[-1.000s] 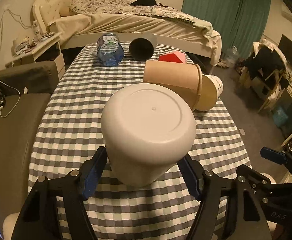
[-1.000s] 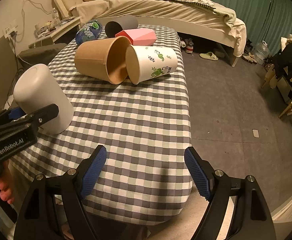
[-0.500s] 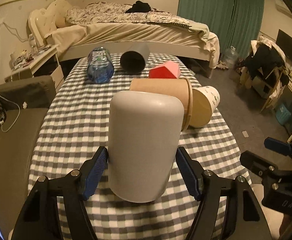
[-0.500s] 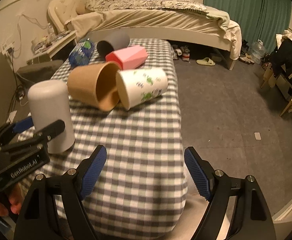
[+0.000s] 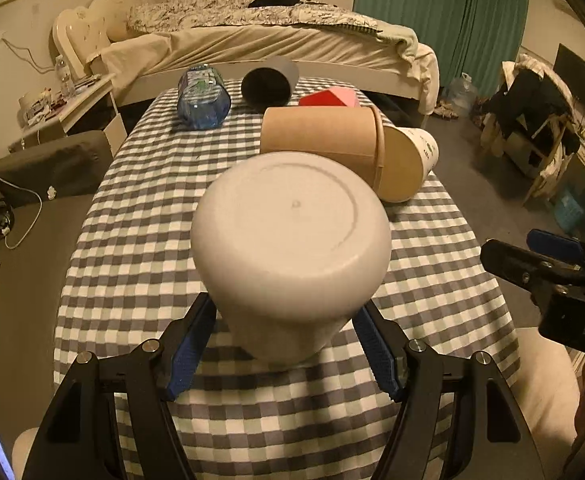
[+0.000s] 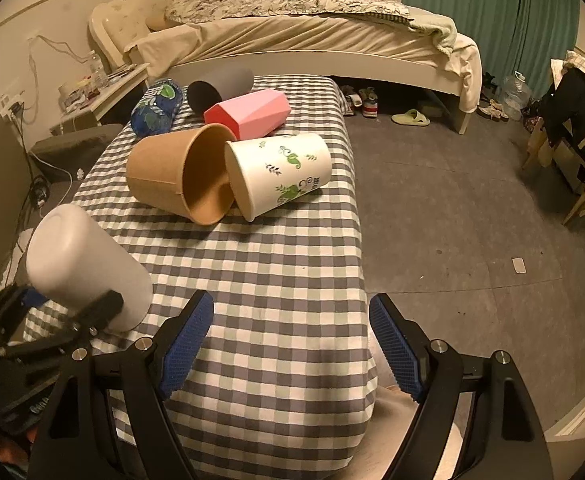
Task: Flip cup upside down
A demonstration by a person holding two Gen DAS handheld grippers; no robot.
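Left wrist view: smooth white plastic cup (image 5: 292,248) at frame centre, base up and tilted toward the lens, clamped low on its wall by the left gripper (image 5: 284,354), mouth down toward the checked worktop (image 5: 132,240); contact with the cloth not clear. Right wrist view: same cup at lower left, leaning; right gripper (image 6: 290,344) spread wide, holding nothing. Likely light, rigid and slick-walled, so best held across mid-wall with firm, even pressure. Brown paper cup (image 6: 172,178) lying well beyond.
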